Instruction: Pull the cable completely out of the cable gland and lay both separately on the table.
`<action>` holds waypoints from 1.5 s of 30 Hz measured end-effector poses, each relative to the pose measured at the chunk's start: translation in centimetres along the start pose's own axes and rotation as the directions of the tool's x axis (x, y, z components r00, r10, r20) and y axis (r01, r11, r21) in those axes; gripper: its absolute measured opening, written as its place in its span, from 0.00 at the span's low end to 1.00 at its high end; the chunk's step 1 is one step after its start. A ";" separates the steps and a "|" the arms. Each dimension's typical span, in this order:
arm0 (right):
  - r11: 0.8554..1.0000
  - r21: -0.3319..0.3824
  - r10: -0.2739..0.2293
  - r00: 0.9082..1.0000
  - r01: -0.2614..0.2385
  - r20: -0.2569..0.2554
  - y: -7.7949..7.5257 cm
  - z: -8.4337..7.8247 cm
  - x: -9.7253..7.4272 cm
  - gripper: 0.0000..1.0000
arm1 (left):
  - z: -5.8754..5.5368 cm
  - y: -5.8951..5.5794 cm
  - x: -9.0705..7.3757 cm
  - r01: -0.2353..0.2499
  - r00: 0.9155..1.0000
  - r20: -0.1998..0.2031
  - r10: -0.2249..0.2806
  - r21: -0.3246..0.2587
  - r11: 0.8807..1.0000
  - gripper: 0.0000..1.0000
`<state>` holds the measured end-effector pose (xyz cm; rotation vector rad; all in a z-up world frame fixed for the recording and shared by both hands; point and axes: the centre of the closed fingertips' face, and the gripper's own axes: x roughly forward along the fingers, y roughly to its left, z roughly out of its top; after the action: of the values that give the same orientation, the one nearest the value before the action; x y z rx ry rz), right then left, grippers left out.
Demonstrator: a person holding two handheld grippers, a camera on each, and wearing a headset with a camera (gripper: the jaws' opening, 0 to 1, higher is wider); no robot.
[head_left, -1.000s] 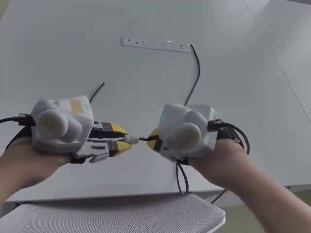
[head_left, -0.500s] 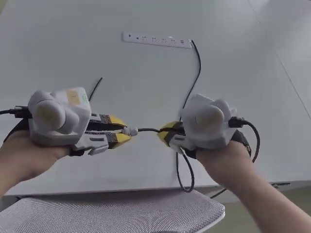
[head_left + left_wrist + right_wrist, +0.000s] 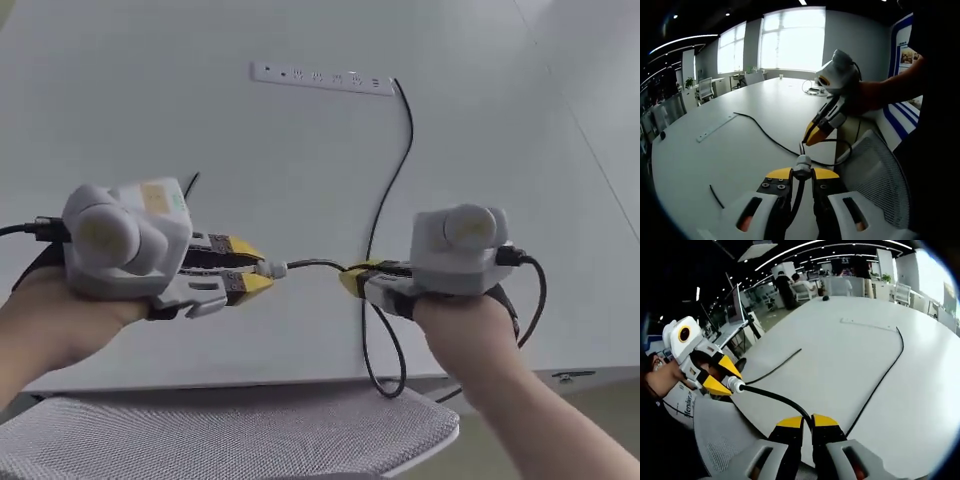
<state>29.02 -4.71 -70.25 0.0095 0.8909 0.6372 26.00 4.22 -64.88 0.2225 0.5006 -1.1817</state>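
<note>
Left claw (image 3: 253, 277): was clamped on the cable gland (image 3: 270, 268).
Right claw (image 3: 352, 280): was clamped on the cable (image 3: 315, 264).
Pull: straight along the gland's axis seemed best.

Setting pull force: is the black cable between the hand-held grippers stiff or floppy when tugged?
Likely semi-stiff: the cable spans from the left hand-held gripper to the right hand-held gripper in a shallow curve, not limp. Thin, so probably light. The cable gland looks small and rounded; it may roll once laid down.
</note>
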 end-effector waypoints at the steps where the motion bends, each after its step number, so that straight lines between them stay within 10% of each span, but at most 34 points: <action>1: 1.000 0.010 -0.002 1.000 0.002 0.001 -0.1 0.0 0.0 0.00 | 0.0 -0.1 0.0 0.001 1.000 0.001 -0.001 -0.002 1.000 0.15; 22: 0.986 -0.162 0.039 0.999 -0.035 0.025 1.7 0.5 -0.8 0.15 | -0.5 -0.1 0.1 0.016 1.000 -0.022 -0.017 -0.030 0.999 0.15; 28: 0.929 -0.368 0.034 0.999 -0.035 -0.008 3.8 1.1 -1.5 0.21 | -0.3 0.0 0.1 0.018 1.000 -0.022 -0.018 -0.022 1.000 0.15; 38: 0.771 -0.633 0.055 0.998 -0.063 -0.032 8.0 3.4 -0.5 0.20 | -0.2 -0.2 0.4 0.023 0.999 -0.023 -0.023 -0.009 1.000 0.15; 45: 0.744 -0.664 0.045 0.997 -0.075 -0.062 8.0 3.3 0.0 0.11 | -0.2 0.0 0.4 0.018 1.000 -0.021 -0.019 -0.009 1.000 0.15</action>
<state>27.30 2.66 -65.97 -0.6329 0.6594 0.9972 26.05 4.00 -65.24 0.2235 0.5269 -1.1961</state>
